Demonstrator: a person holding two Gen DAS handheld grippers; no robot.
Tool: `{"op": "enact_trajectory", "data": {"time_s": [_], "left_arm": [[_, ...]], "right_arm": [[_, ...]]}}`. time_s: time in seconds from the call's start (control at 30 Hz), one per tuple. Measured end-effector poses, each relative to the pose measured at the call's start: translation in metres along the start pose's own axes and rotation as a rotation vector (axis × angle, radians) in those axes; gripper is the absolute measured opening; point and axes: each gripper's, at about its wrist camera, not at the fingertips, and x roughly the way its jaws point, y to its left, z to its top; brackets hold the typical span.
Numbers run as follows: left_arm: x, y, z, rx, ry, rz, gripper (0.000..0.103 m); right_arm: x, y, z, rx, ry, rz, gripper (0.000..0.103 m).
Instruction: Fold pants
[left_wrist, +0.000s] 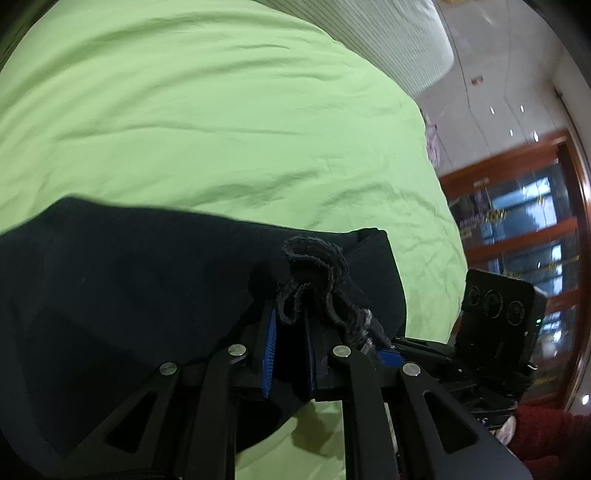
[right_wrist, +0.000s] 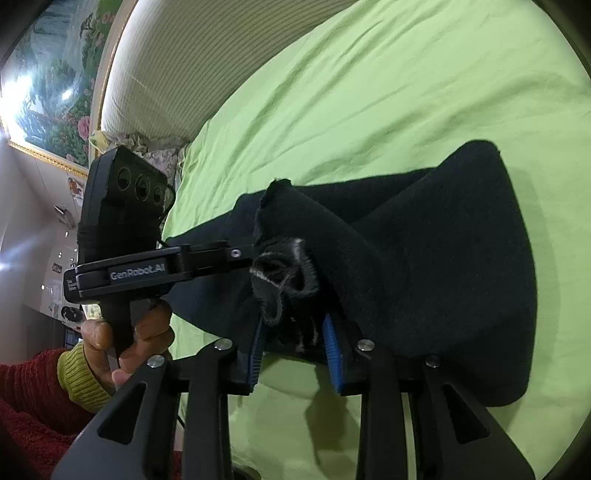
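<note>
Two close wrist views along their jaws, facing the green bed sheet (left_wrist: 221, 110), sharing the black pants (right_wrist: 443, 258).

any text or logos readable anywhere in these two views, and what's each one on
"GenRobot.AI" on the side of the left claw body, seen from the right wrist view.
A small white label at the rear end of that same body: too small to read.
Gold lettering on the glass cabinet in the left wrist view: blurred, unreadable.
Nothing printed shows on the black pants or the green sheet.
</note>
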Motion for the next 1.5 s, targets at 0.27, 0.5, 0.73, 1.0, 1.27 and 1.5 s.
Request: {"op": "enact_trajectory", "data": {"time_s": [0.27,0.5,0.73,1.0,1.27,1.5], "left_arm": [[-0.027,0.02,-0.015,-0.107,-0.072,0.0,0.029],[-0.057,0.038,-0.034,-0.198,-0.151,0.002,0.03],[-0.096,0.059,-0.06,-0.314,-0.264,0.05,0.044],[-0.141,0.09,-0.1,-0.453,-0.383,0.08,0.047],[-0.175,0.119,-0.138,-0.57,-0.46,0.137,0.05],[-0.204,0.151,-0.165,-0.702,-0.545,0.161,0.058]], "right_arm": [[0.012,0.014,-0.001,-0.038,0.047,0.027,0.036],[0.012,0.024,-0.005,-0.103,0.068,0.054,0.036],[0.015,0.042,0.004,-0.153,0.071,0.069,0.036],[0.034,0.071,0.016,-0.225,0.101,0.081,0.037],[0.065,0.106,0.025,-0.311,0.152,0.104,0.043],[0.094,0.133,0.032,-0.373,0.208,0.119,0.044]]}}
